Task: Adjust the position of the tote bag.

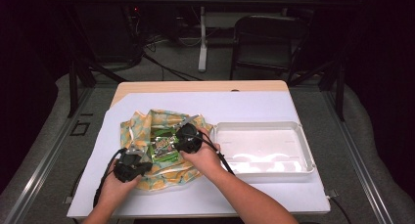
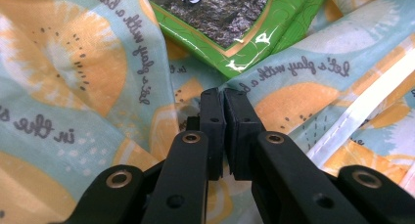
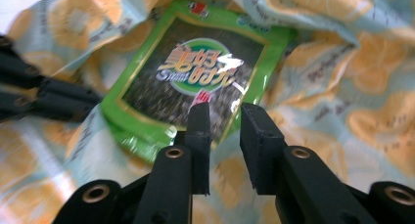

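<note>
A green seaweed snack packet (image 1: 164, 146) (image 3: 161, 87) lies face up on a crumpled cloth printed with orange fruit slices (image 1: 142, 121) (image 3: 342, 62). In the high view my right gripper (image 1: 183, 136) sits at the packet's right edge. In its own view the right gripper (image 3: 225, 109) hangs just above the packet's near edge, open with nothing between the jaws. My left gripper (image 1: 139, 158) (image 2: 225, 94) sits at the cloth's (image 2: 73, 62) near left part, pads together on a fold of it just below the packet's corner (image 2: 230, 18).
A white plastic tray (image 1: 303, 150) stands right of the cloth on the white table cover (image 1: 254, 109). Beyond the table's far edge are a dark chair (image 1: 266, 38) and a stand post (image 1: 202, 38). The other gripper (image 3: 44, 99) shows dark at the left of the right gripper view.
</note>
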Demonstrator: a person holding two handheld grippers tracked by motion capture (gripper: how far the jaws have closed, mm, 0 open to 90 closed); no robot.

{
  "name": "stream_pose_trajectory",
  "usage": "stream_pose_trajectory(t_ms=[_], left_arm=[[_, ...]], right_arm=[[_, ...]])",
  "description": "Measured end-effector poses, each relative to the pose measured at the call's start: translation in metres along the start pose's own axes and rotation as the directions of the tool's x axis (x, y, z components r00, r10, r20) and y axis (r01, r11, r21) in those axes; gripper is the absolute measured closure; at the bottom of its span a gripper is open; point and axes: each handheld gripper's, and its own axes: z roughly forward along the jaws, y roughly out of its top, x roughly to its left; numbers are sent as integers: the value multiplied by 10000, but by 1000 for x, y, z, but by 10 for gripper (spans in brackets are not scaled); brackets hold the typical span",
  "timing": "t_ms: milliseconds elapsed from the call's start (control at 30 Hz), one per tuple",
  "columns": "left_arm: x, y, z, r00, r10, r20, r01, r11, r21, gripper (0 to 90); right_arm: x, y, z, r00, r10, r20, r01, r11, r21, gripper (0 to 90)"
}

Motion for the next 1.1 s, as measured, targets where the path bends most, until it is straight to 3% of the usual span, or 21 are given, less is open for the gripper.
stream_pose_trajectory(t_ms=[167,300,367,400,467,600,700,800,867,967,1000,1100], left_arm=[[0,0,0,10000,-8,-4,8,10000,-16,861],[0,0,-1,10000,-77,20,77,10000,-38,844],[1,0,-2,9999,-120,27,120,9999,-104,827],[1,0,-2,9999,-141,10,141,9998,-128,816],[1,1,-3,9998,-191,4,191,9997,-176,798],[1,2,-4,9997,-233,15,234,9994,-250,783],[2,3,-5,9994,-326,91,328,9992,-242,779],[3,3,-6,9990,-434,82,437,9985,-327,773],[3,4,-6,9992,-391,6,391,9987,-333,768],[2,7,-8,9993,-365,-70,362,9985,-422,747],[3,9,-10,9995,-324,-62,320,9983,-483,734],[4,15,-17,9995,-288,-93,281,9973,-677,689]], right_arm=[[-2,7,15,9992,-98,397,86,9995,297,703],[-6,7,24,9984,221,515,-244,9987,456,695],[-8,8,24,9979,91,643,-144,9965,819,703],[-8,6,27,9975,260,662,-297,9980,556,707],[-9,5,28,9969,298,727,-351,9967,728,723],[-8,4,29,9970,348,692,-395,9969,677,766],[-7,4,28,9976,184,669,-248,9950,966,794],[-5,1,29,9974,323,649,-367,9970,676,809],[-5,1,28,9977,192,655,-250,9957,891,811],[-5,-2,28,9973,289,677,-339,9967,735,812],[-4,-3,30,9968,489,627,-516,9978,423,812],[-7,-3,26,9971,453,604,-501,9954,818,815]])
